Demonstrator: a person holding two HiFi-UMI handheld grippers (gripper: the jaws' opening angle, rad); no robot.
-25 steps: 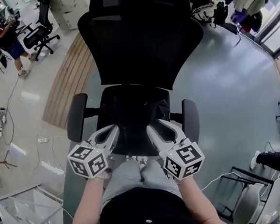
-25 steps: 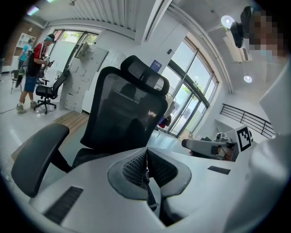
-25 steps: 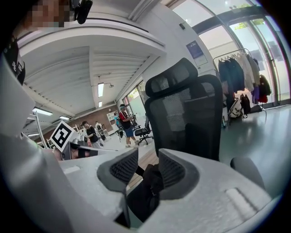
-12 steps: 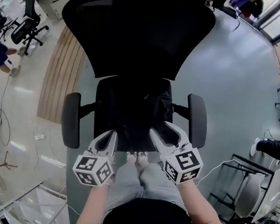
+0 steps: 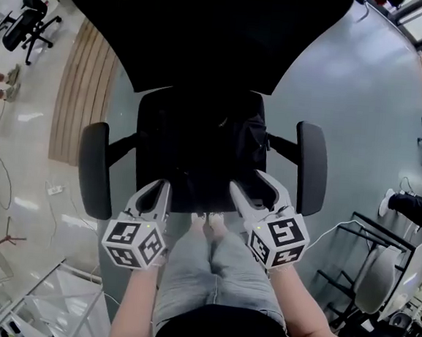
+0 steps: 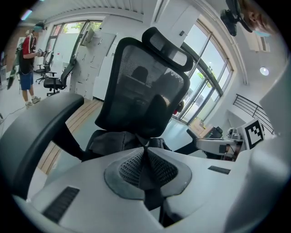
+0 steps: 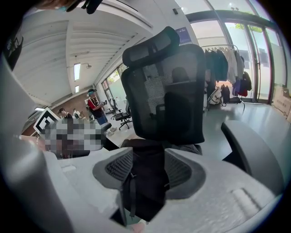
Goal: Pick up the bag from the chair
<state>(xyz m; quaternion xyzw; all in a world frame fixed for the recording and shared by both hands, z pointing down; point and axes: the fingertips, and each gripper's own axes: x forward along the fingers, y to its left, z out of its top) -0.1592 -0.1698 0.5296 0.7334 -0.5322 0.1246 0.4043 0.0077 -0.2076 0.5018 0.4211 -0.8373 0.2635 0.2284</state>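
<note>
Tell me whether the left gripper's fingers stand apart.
No: in the left gripper view the left gripper's fingers meet at their tips.

Way in to the seat (image 5: 194,196) of the office chair (image 6: 136,91) is over its front edge and from above, with open air over the black bag (image 5: 224,139). Left armrest (image 5: 96,169) and right armrest (image 5: 310,165) wall both sides, a narrow gap between each and the seat. Mesh backrest (image 5: 208,32) shuts the rear; in the head view it covers the seat's back part. Person's legs (image 5: 214,263) just beside the seat front crowd any low approach. Grey floor (image 5: 349,103) right of the chair is open.
</note>
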